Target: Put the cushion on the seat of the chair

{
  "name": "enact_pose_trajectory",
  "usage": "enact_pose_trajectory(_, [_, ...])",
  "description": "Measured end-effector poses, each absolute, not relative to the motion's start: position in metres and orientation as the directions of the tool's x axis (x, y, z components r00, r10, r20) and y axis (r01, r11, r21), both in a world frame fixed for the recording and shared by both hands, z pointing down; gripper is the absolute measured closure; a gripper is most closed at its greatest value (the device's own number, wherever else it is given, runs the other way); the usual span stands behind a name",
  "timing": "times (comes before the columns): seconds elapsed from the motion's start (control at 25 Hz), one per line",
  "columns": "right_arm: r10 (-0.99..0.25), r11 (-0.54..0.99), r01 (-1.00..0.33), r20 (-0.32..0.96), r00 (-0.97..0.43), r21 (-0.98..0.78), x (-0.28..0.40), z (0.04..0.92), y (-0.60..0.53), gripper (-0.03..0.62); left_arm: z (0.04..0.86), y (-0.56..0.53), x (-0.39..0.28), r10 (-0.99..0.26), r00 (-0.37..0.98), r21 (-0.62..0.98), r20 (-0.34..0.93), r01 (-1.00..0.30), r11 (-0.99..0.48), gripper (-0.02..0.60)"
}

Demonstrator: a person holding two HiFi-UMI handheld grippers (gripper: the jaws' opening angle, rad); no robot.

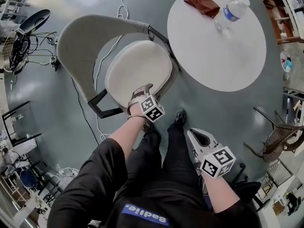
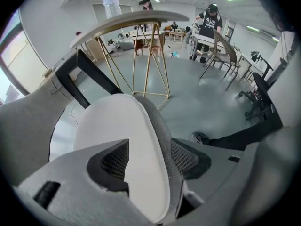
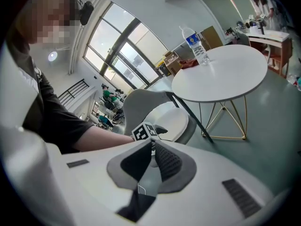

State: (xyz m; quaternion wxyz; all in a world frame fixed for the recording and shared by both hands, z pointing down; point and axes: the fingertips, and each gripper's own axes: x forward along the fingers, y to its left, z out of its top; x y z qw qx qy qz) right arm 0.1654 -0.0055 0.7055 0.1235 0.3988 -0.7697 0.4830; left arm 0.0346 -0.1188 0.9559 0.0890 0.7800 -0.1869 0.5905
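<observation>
Spread wide, my left gripper [image 2: 149, 149] straddled the near rim of the cushion [image 1: 137, 70]. The cushion's white face was toward one jaw and a grey edge toward the other, and neither pad visibly bit into it. The right gripper [image 3: 151, 147] hung back from the chair [image 1: 80, 42], on my side of it, with its jaws pressed together on nothing.

The cushion lay flat on the chair's seat, filling most of it, with the curved backrest rising beyond it and a strip of grey seat showing along the side nearest the round table [image 1: 223, 51]. That table stood just beside the chair, carrying a water bottle [image 1: 231, 11] and a crumpled brown cloth [image 1: 202, 1]. Both sat well away from the chair and played no part in the job.

By my reading the placing itself was all but done, and what remained in hand was the letting-go. The next move, as I judged it, called for drawing the left gripper straight back off the rim toward me, jaws held apart, so that neither pad caught the edge and dragged the cushion off the seat's front. The right gripper needed only to stay clear of the chair.
</observation>
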Motion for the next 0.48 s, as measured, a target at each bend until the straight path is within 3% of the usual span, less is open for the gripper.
enact_pose_trajectory(0.48, [-0.539, 0.334, -0.722, 0.506, -0.673, -0.606, 0.13, 0.597, -0.007, 0.554, 0.788, -0.061, 0.032, -0.21, 0.408, 0.048, 0.889, -0.54, -0.841, 0.313])
